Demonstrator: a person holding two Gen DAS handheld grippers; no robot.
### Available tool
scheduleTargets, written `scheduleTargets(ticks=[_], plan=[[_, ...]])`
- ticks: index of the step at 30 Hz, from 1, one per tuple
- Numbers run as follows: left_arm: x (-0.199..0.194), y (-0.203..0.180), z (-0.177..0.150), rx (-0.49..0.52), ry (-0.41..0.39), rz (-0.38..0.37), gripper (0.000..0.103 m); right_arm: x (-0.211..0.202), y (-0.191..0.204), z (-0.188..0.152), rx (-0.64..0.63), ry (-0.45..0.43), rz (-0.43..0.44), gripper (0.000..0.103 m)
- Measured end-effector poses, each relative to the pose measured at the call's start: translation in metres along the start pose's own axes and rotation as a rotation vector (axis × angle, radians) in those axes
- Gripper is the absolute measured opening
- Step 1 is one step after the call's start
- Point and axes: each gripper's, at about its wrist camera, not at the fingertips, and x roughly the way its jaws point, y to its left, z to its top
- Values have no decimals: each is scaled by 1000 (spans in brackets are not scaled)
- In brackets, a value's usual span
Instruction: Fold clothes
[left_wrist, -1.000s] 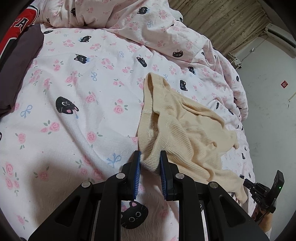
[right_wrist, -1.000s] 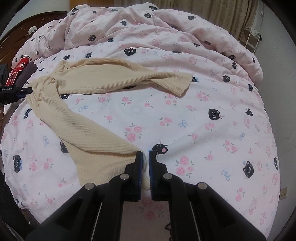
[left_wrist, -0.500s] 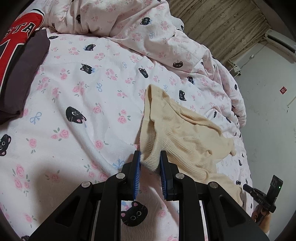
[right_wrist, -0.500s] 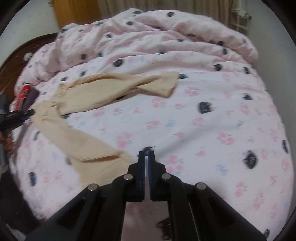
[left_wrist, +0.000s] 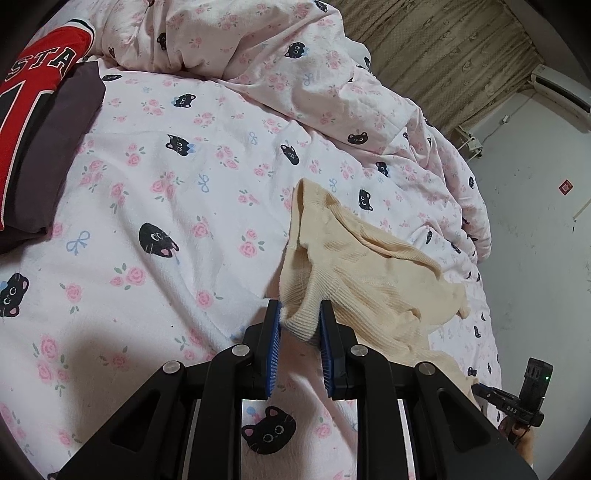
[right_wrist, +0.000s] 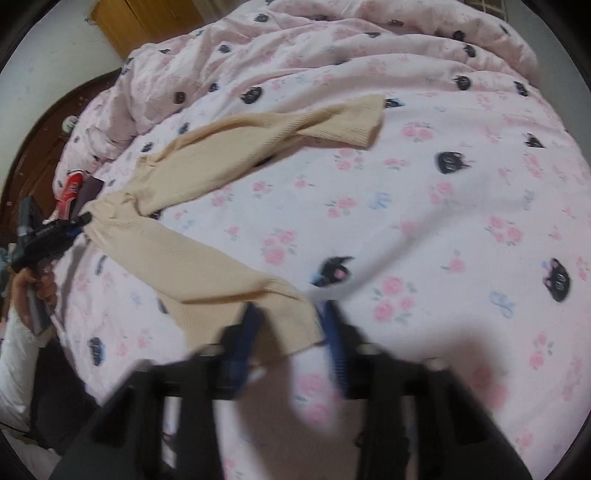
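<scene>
Nearby, red jersey (left_wrist: 33, 96) on floral bedding (left_wrist: 147, 206), apart from beige garment (left_wrist: 369, 273).

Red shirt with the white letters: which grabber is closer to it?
Left. The left gripper holds one end of the beige garment near the red shirt. The right gripper is farther across the bed, jaws closing with the garment's other end between them.

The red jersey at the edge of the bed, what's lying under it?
Under the red jersey lies a dark folded garment, on the floral bedcover. Anything beneath that is covered.
</scene>
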Motion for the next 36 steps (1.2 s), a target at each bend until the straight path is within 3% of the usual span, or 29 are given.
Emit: scheduleTargets(ticks=[4,14,17,20,24,36], plan=[[-1,-1,1,-4,-7,-8,17,-18,10,12,-26,-108,-47,5],[-10,-6,7,0,-49,-80,17,-97,35,43,-74,-545,-88,5],[-11,-5,5,6,-36,-78,17,-95,39,44,-96,-528,-124,5],[-12,-3,0,0,-4,-92,17,-79,35,33,-118,-393,-121,5],[-22,-4,-8,18,12,-103,17,-62,41,1,-240,-240,-150,5],[-45,2,-13,11,6,-94,17,-70,48,-48,-362,-174,-110,5]])
